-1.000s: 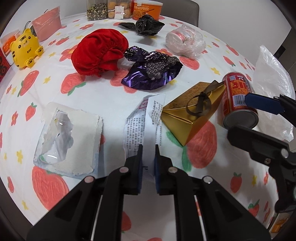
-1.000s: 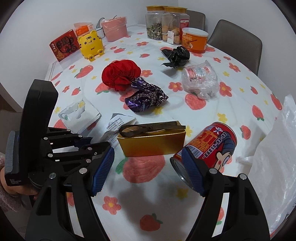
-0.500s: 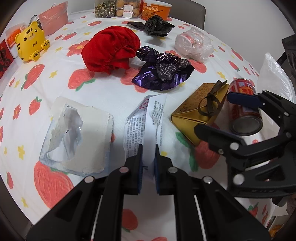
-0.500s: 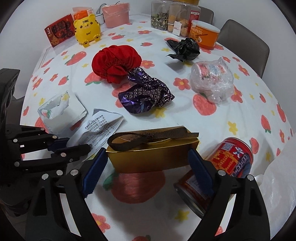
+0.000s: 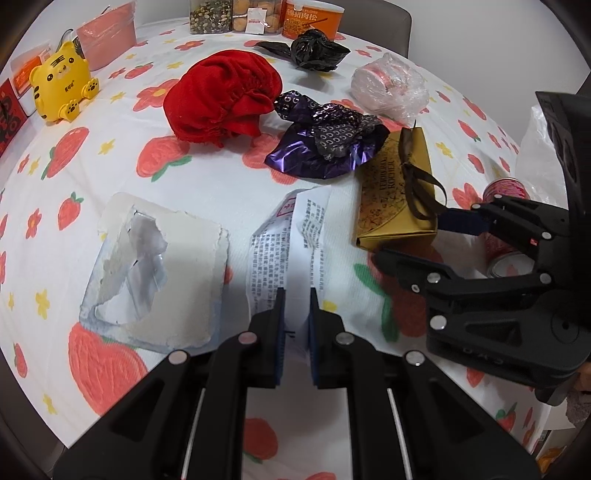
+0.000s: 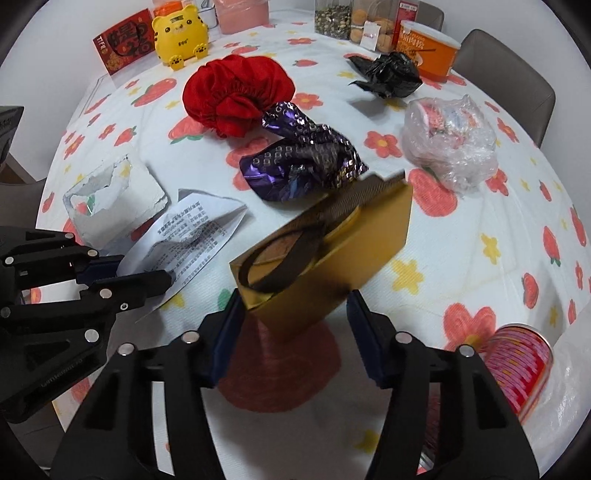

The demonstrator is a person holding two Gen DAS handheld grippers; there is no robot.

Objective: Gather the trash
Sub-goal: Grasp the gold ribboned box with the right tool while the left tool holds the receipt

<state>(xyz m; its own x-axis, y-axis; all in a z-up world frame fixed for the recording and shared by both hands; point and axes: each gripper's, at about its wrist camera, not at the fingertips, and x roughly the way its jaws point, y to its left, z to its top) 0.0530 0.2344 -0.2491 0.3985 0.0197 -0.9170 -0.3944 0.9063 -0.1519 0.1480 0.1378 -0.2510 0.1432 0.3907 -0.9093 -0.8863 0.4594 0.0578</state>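
Gold box (image 6: 325, 258) up off the tablecloth (image 6: 461, 258), tilted, long axis running from the near left up to the far right, far corner highest, brown ribbon (image 6: 280, 254) looped along its top. Near end sitting between the fingers of the right gripper (image 6: 291, 328), which flank it left and right; left pad against the box, right pad just beside it, firm contact there hard to tell. In the left wrist view, same box (image 5: 395, 192) seen end-on beside the right gripper (image 5: 424, 240).

Left gripper (image 5: 294, 317) pinched nearly together on the near edge of a printed paper slip (image 5: 288, 236), long axis running away from the camera, lying flat on the cloth.

Count on the table: one gold box, one paper slip, one torn white packet (image 5: 155, 269) left of the slip, one purple foil wrapper (image 5: 325, 144) just behind the box, one red cloth pouch (image 5: 221, 99), one crumpled black bag (image 5: 314, 50), one clear plastic bag (image 6: 450, 140) with a cup inside, one red can (image 6: 517, 365) lying on its side at near right. Along the far edge: one yellow tiger figure (image 6: 181, 35), one pink container (image 5: 107, 35), one orange tub (image 6: 428, 50), glass jars (image 6: 347, 18) too cropped to count surely.

Round table, white cloth printed with strawberries and flowers. Two grey chairs (image 6: 506, 74) behind, plain white wall (image 6: 55, 44).
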